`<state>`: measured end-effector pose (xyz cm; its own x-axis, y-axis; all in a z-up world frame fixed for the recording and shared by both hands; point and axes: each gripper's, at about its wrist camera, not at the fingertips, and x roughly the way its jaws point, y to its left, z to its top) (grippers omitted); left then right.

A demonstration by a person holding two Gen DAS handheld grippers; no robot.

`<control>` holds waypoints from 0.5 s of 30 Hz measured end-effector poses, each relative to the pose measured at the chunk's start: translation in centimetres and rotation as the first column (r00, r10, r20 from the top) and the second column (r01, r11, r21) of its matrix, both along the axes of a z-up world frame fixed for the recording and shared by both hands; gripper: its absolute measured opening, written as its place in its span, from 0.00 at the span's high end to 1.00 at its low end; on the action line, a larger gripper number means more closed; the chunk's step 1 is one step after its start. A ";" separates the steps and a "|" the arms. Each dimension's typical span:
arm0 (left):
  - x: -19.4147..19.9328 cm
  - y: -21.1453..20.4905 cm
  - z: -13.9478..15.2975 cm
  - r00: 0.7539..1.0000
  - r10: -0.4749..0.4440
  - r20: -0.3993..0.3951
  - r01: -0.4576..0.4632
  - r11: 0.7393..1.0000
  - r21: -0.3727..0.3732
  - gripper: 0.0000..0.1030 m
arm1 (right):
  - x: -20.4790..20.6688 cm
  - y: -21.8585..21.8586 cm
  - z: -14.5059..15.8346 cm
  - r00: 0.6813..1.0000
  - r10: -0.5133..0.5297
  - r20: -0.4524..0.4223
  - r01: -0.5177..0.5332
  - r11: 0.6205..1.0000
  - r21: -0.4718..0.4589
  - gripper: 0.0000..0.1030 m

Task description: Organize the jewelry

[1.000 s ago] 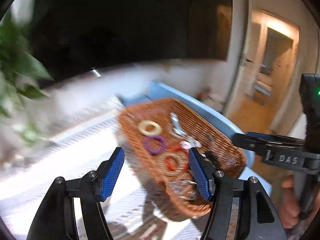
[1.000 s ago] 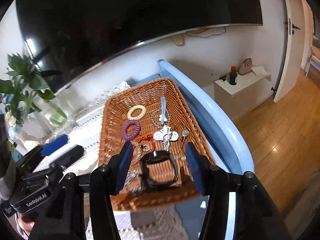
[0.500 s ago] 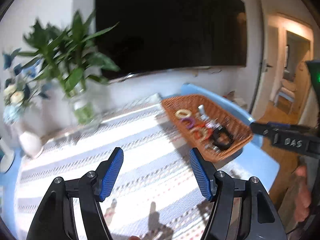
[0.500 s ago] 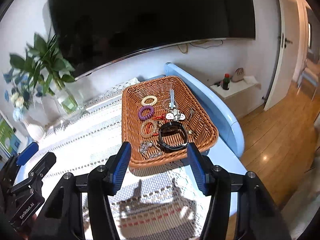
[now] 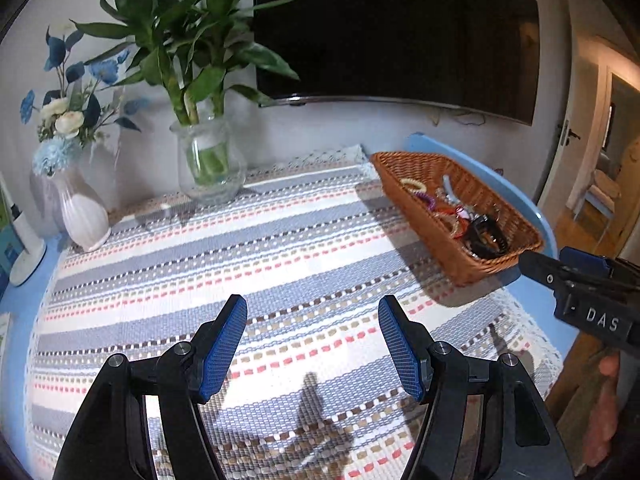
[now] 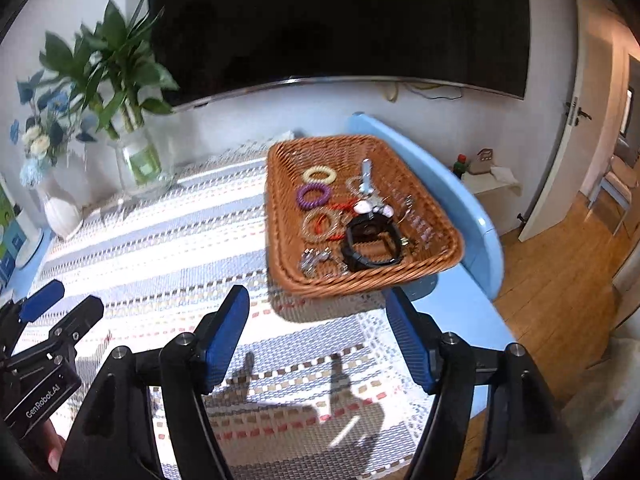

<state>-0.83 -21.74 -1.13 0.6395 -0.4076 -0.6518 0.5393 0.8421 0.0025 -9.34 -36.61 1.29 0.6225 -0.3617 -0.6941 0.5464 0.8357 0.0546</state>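
A brown wicker basket (image 6: 280, 216) stands at the table's right end; it also shows in the left wrist view (image 5: 400, 176). In it lie a cream ring (image 6: 319, 175), a purple ring (image 6: 313, 195), a red bracelet (image 6: 326, 222), a black watch (image 6: 370, 246), silver pieces (image 6: 316, 260) and a pale blue clip (image 6: 365, 178). My left gripper (image 5: 312, 350) is open and empty above the striped cloth, well left of the basket. My right gripper (image 6: 318, 336) is open and empty, just in front of the basket's near rim.
A striped woven cloth (image 5: 240, 248) covers the blue table (image 6: 460, 312). A glass vase with green stalks (image 5: 208, 160) and a white vase with flowers (image 5: 82, 208) stand at the back left. A dark TV (image 6: 340, 20) hangs behind. A wooden floor (image 6: 560, 280) lies to the right.
Both grippers have pulled back and away from the basket, staying open and empty. The left one has swung left over the cloth. The basket's contents have not moved.
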 end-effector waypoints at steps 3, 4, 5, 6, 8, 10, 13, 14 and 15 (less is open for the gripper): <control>0.1 -0.3 -0.3 1.000 -0.009 -0.007 0.009 1.000 0.012 0.33 | 0.6 0.3 -0.7 1.000 0.019 -0.017 -0.019 1.000 0.005 0.29; 0.1 -0.4 -0.4 1.000 -0.008 -0.005 0.008 1.000 0.018 0.33 | 0.8 0.4 -0.8 1.000 0.019 -0.020 -0.019 1.000 0.005 0.29; 0.1 -0.5 -0.5 1.000 -0.010 -0.003 0.010 1.000 0.021 0.33 | 0.9 0.5 -0.9 1.000 0.020 -0.021 -0.020 1.000 0.007 0.29; 0.0 -0.6 -0.5 1.000 -0.016 0.000 0.016 1.000 0.023 0.33 | 1.0 0.5 -1.0 1.000 0.023 -0.021 -0.022 1.000 0.010 0.29; -0.2 -0.8 -0.5 1.000 -0.020 0.008 0.019 0.999 0.030 0.33 | 1.1 0.5 -1.2 0.999 0.025 -0.024 -0.025 1.000 0.014 0.29; -0.4 -0.9 -0.5 0.999 -0.014 0.029 0.013 0.999 0.040 0.33 | 1.1 0.5 -1.2 0.999 0.023 -0.028 -0.022 1.000 0.015 0.29; -0.4 -0.7 -0.4 0.999 -0.014 0.030 0.013 0.999 0.038 0.33 | 1.1 0.6 -1.1 0.999 0.025 -0.025 -0.024 1.000 0.015 0.29; -0.3 -0.7 -0.4 1.000 -0.012 0.028 0.011 0.999 0.038 0.33 | 1.1 0.6 -1.1 0.999 0.024 -0.025 -0.024 1.000 0.012 0.29; -0.3 -0.6 -0.4 1.000 -0.012 0.025 0.011 0.999 0.038 0.33 | 1.0 0.7 -1.0 0.999 0.024 -0.025 -0.024 1.000 0.010 0.29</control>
